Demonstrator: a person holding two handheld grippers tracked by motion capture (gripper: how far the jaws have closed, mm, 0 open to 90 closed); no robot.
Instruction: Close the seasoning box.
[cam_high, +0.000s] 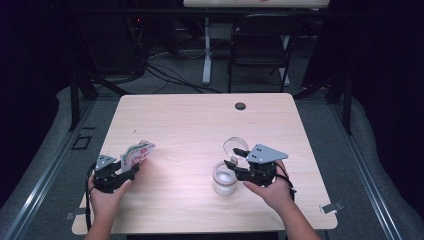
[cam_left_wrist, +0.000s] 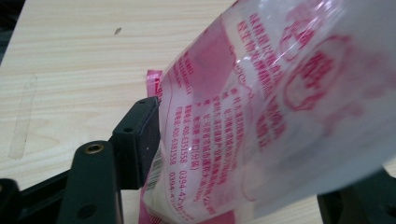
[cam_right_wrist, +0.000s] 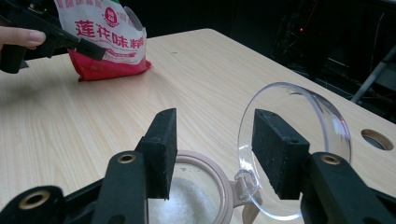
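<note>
Standing near-left on the bench (cam_high: 200, 125), the seasoning bag (cam_high: 136, 154) is sitting loose between the wide left claw (cam_high: 131, 172) and risking toppling. Right claw (cam_high: 235, 159) is gaping wide beside the jar (cam_high: 224, 179), whose hinged lid (cam_right_wrist: 299, 140) is risking dropping shut.

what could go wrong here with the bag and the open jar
1. The left gripper has just been opening; the bag sits between its jaws, standing on the table, and may flop over.
2. The jar holds white granules and its clear lid is swung open beside the right gripper; a nudge could tip the jar or strain the hinge.
</note>
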